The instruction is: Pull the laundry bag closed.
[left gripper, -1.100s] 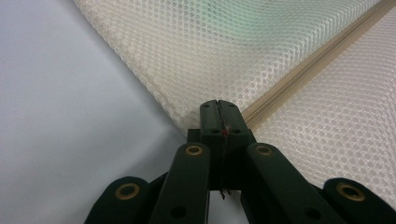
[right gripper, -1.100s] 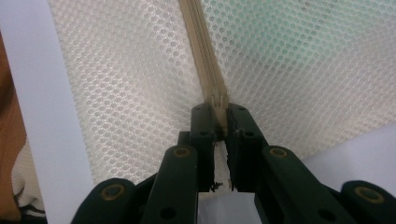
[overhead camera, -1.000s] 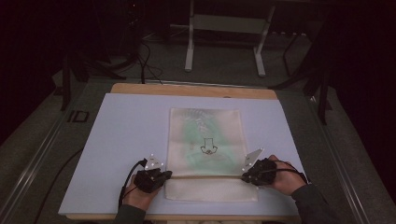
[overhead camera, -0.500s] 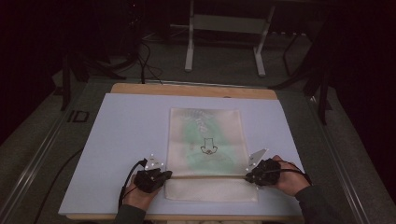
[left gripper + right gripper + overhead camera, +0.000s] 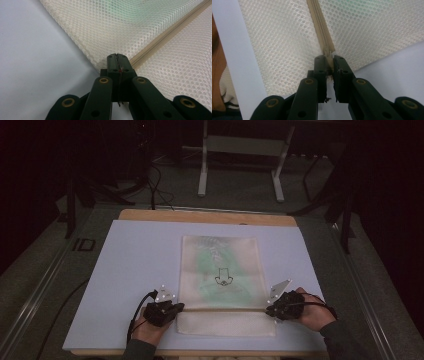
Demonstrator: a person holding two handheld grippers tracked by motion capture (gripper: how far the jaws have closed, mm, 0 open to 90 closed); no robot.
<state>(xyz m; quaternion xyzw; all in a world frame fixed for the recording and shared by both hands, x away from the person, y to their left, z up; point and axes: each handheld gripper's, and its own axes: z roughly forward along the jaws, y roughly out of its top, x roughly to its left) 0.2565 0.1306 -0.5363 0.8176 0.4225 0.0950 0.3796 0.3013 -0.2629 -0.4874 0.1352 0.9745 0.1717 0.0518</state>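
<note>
One mesh zipper bag [image 5: 220,285] lies flat mid-table [image 5: 125,270], a green item inside. The left gripper [image 5: 117,62] pinches the bag's edge at the zipper [image 5: 170,32] end, fingers pressed together; the right gripper [image 5: 329,65] pinches the opposite zipper end. Both ends are gripped; working the single zipper likely remains.

mesh bag [image 5: 220,285] on table [image 5: 130,265], claws [image 5: 176,309] at zipper ends
</note>
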